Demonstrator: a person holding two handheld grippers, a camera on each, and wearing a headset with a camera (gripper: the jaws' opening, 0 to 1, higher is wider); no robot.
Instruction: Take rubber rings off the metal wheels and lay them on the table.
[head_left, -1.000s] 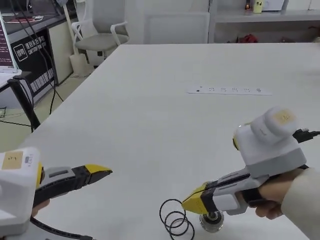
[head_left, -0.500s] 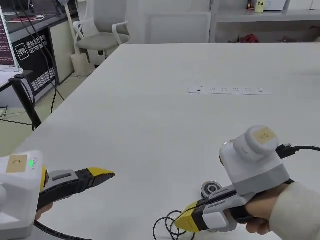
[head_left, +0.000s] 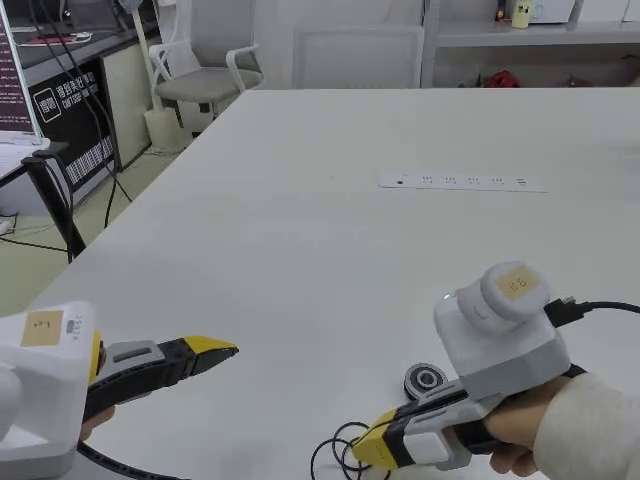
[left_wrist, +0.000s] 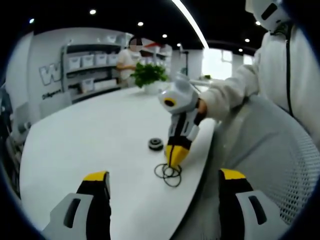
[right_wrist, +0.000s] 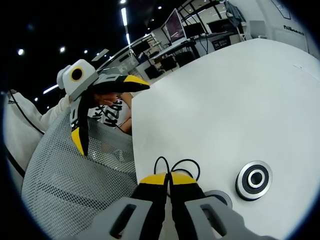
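Note:
Several thin black rubber rings (head_left: 338, 452) lie looped together near the table's front edge. My right gripper (head_left: 372, 455) is shut, its yellow tips resting at the rings (right_wrist: 186, 163); I cannot tell if a ring is pinched. A metal wheel (head_left: 425, 380) lies flat just behind it, showing as a bare disc (right_wrist: 255, 179) in the right gripper view. A second round metal piece (right_wrist: 219, 196) peeks out beside the right gripper (right_wrist: 169, 178). My left gripper (head_left: 205, 350) hovers open off to the left, and its own view shows its tips (left_wrist: 163, 176) wide apart, facing the rings (left_wrist: 169, 174) and the wheel (left_wrist: 156, 144).
The white table (head_left: 330, 240) stretches far back, with a white power strip (head_left: 462, 182) lying on it. A mesh chair back (right_wrist: 75, 185) stands at the table's near edge. An office chair (head_left: 205, 75) and shelves stand at the far end.
My right gripper has drawn back toward the table's front edge, off the wheel, which now lies uncovered behind it. The left gripper has barely shifted.

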